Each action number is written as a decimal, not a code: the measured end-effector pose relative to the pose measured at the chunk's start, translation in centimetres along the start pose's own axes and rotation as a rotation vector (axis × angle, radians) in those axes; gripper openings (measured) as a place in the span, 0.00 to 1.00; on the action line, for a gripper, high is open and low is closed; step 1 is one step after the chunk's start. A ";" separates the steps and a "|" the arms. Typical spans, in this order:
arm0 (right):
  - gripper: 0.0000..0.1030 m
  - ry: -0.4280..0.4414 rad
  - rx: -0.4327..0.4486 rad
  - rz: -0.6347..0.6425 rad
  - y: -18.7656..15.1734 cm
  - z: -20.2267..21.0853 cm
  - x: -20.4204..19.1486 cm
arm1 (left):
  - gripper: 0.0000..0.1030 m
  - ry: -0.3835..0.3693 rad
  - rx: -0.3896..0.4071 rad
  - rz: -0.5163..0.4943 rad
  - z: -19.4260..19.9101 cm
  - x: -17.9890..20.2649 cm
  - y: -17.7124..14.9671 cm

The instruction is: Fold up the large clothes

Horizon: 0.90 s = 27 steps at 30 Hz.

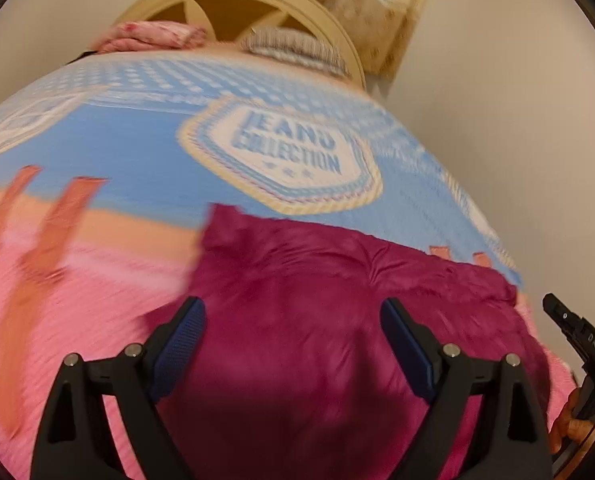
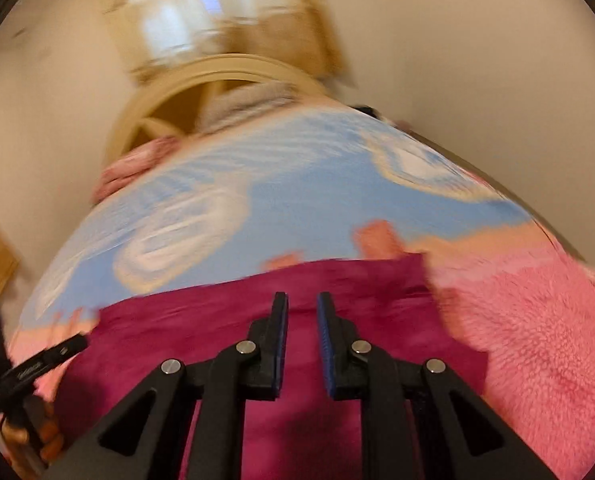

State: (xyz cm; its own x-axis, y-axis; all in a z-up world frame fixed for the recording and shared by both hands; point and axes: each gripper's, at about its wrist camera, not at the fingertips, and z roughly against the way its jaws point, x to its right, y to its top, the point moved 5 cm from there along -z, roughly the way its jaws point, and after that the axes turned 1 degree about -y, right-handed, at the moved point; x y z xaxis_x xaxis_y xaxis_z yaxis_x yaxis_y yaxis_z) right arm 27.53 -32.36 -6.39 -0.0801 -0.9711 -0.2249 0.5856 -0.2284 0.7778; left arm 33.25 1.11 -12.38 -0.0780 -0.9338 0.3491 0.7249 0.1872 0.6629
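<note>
1. Left wrist view takes in the biggest thing first: the bedspread [image 1: 145,152], blue with a badge print and turning pink toward the camera, with the headboard [image 1: 233,4] and pillows at the far end.
2. On the pink part lies the magenta garment [image 1: 305,320], already a roughly rectangular fold with its far edge across the blue and pink border (both views are motion-blurred, so the seams cannot be read).
3. The next fold, I judge, goes best if both tools pinch matching near corners, lift together and lay the cloth over evenly, then smooth it flat.
4. The left gripper [image 1: 293,316] hangs above the garment, tilted down toward it, jaws spread wide and holding nothing.
5. The right gripper [image 2: 302,320] hovers over the same cloth near its middle, jaws drawn in to a narrow gap with no fabric visible between them.
</note>
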 end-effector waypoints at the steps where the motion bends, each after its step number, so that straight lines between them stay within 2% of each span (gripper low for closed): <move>1: 0.14 0.029 -0.004 0.029 -0.5 0.8 -1.9 | 0.89 0.004 0.012 0.027 1.4 -1.0 -0.7; 5: 0.14 0.136 -0.069 0.057 -4.6 1.3 -8.8 | 0.90 -0.023 0.060 0.148 5.4 -4.5 -4.2; 8: 0.14 0.114 -0.104 0.045 -7.5 -0.5 -10.7 | 0.90 -0.033 0.078 0.197 6.4 -5.5 -6.3; 11: 0.14 0.090 -0.158 0.013 -10.1 -2.8 -10.7 | 0.92 -0.038 0.046 0.224 5.3 -5.8 -8.2; 14: 0.12 0.072 -0.170 0.008 -11.5 -4.0 -10.2 | 0.92 -0.069 0.007 0.262 3.6 -5.5 -9.0; 16: 0.11 0.064 -0.160 0.038 -12.2 -4.0 -10.3 | 0.96 -0.065 0.038 0.247 3.5 -4.9 -9.0; 18: 0.11 0.068 -0.162 0.033 -12.6 -4.1 -10.1 | 0.98 -0.119 0.023 0.235 2.6 -3.9 -8.8; 23: 0.11 0.104 -0.164 -0.008 -12.3 -4.2 -9.1 | 0.98 -0.187 0.024 0.242 0.7 -1.7 -8.2; 24: 0.11 0.112 -0.165 -0.015 -12.4 -4.2 -9.1 | 0.92 -0.206 0.034 0.252 0.6 -1.4 -8.0; 25: 0.11 0.119 -0.167 -0.023 -12.4 -4.1 -9.0 | 0.81 -0.231 0.039 0.263 0.9 -1.3 -8.2; 26: 0.11 0.126 -0.169 -0.030 -12.5 -4.1 -8.8 | 0.75 -0.268 0.041 0.286 1.0 -1.6 -8.2; 27: 0.11 0.129 -0.171 -0.034 -12.4 -4.2 -8.9 | 0.62 -0.294 0.043 0.316 1.0 -1.7 -8.2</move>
State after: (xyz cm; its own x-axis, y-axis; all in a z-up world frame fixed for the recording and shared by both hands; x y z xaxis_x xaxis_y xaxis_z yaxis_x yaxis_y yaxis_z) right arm 24.36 -20.54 -16.51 -0.0049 -0.9437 -0.3308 0.7136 -0.2350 0.6599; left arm 26.81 1.42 -17.73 -0.0529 -0.7030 0.7092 0.7155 0.4688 0.5180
